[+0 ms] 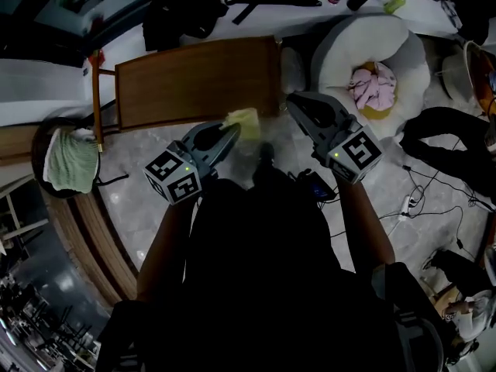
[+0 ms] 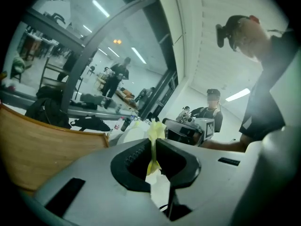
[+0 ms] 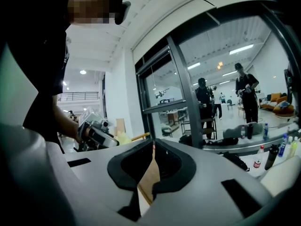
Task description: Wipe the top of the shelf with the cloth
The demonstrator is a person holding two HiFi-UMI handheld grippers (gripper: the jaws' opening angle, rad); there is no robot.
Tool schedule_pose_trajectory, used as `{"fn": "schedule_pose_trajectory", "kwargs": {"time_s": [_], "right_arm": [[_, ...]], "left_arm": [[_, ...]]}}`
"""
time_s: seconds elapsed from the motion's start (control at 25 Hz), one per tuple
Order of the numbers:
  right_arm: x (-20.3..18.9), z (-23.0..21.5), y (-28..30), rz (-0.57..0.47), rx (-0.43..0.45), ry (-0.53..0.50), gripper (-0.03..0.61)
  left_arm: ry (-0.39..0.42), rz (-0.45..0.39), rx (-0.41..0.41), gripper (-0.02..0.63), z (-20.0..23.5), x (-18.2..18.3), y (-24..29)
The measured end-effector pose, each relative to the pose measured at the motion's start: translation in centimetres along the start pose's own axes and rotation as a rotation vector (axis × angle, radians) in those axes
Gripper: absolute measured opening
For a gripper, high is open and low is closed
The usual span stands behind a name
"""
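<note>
The person's dark torso and two forearms (image 1: 167, 239) fill the lower middle of the head view, each hand holding a gripper out over the pale marbled floor (image 1: 139, 200). The left gripper (image 1: 232, 134) has its jaws clenched on a yellow cloth (image 1: 242, 122). In the left gripper view the cloth (image 2: 155, 130) stands as a thin pinched fold between the jaws, with a tuft above them and a little hanging below. The cloth sits at the near edge of the shelf's brown wooden top (image 1: 194, 80), toward its right corner; whether it touches the wood cannot be told. The right gripper (image 1: 293, 103) hovers just right of that corner. Its jaws are pressed together with nothing between them, and only wood shows past them in the right gripper view (image 3: 154, 147). A white round cushion (image 1: 403, 45) carrying a pink bundle (image 1: 372, 84) lies to the right, and a green towel (image 1: 70, 161) hangs to the left.
</note>
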State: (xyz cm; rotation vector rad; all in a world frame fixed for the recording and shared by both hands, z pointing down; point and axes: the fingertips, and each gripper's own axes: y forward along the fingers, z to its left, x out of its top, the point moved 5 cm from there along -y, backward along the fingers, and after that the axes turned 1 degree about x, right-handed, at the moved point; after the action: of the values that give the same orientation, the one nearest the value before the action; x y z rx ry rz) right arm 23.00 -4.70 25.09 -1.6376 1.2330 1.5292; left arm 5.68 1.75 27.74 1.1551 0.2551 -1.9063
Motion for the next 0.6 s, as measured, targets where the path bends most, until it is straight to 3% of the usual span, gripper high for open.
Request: {"fn": "schedule_pose_trajectory", "kwargs": {"time_s": [0.44, 0.6], "right_arm": [[-2.6, -4.7, 0.8, -0.021, -0.017, 0.031, 0.026], [-4.2, -5.2, 1.6, -0.006, -0.025, 0.029, 0.026]], "left_arm": [[-0.054, 0.066, 0.013, 0.034, 2.4, -0.4, 4.6], [-0.120, 0.109, 0.025, 0.034, 4.6, -2.0, 6.3]]}}
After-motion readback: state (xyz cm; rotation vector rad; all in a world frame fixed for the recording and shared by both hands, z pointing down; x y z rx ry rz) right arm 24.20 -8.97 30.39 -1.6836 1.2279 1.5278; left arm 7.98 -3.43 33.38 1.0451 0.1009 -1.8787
